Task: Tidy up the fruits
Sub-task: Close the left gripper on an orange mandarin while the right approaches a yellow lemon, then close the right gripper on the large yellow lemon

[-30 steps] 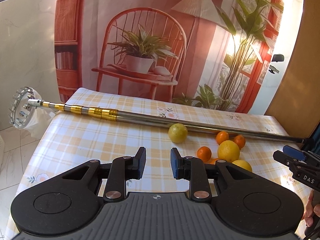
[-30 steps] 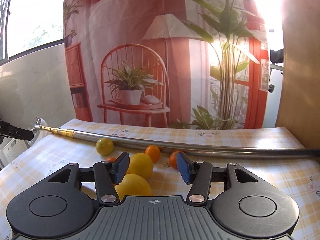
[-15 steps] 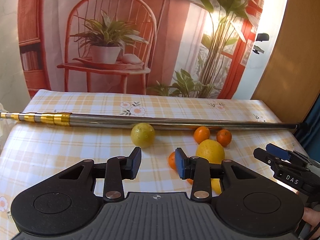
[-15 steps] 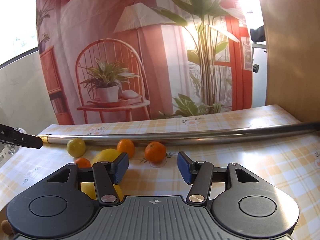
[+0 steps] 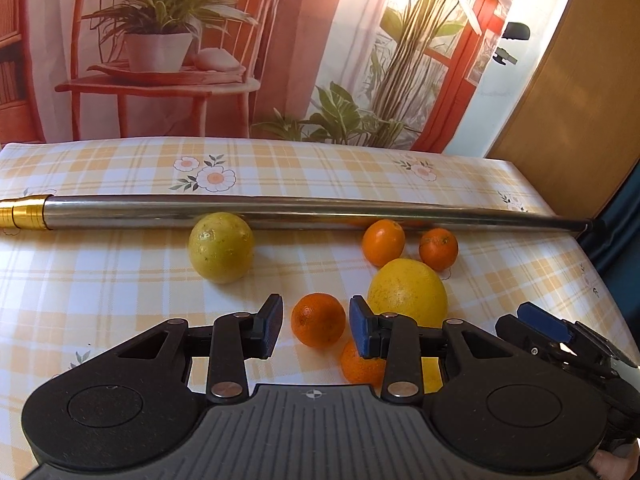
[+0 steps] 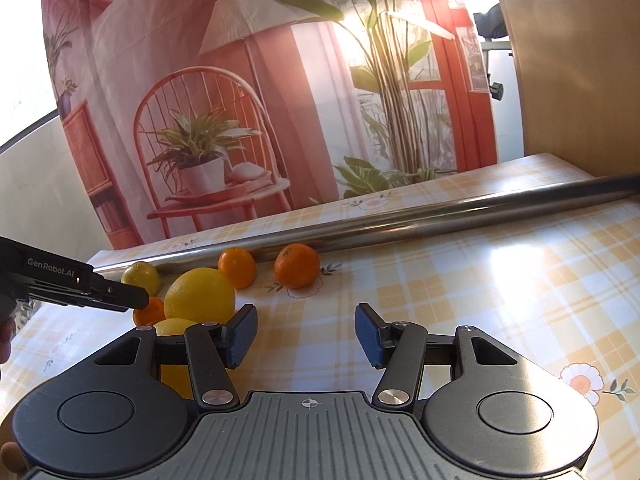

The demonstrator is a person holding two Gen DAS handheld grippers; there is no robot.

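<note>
In your left wrist view, your left gripper has its fingers spread, with a small orange sitting in the gap at lower centre, untouched. A large yellow citrus lies just right of it, a greenish lemon left of centre against the metal pole.

In your right wrist view, your right gripper is spread wide over bare checked tablecloth; the fruit cluster sits at centre left.

left tongs: black linkage arms, silver rivets, blue ribbed pads | right tongs: same build, grey ribbed base, crosshair mark | side lettering: "GenRobot.AI" white on black
</note>
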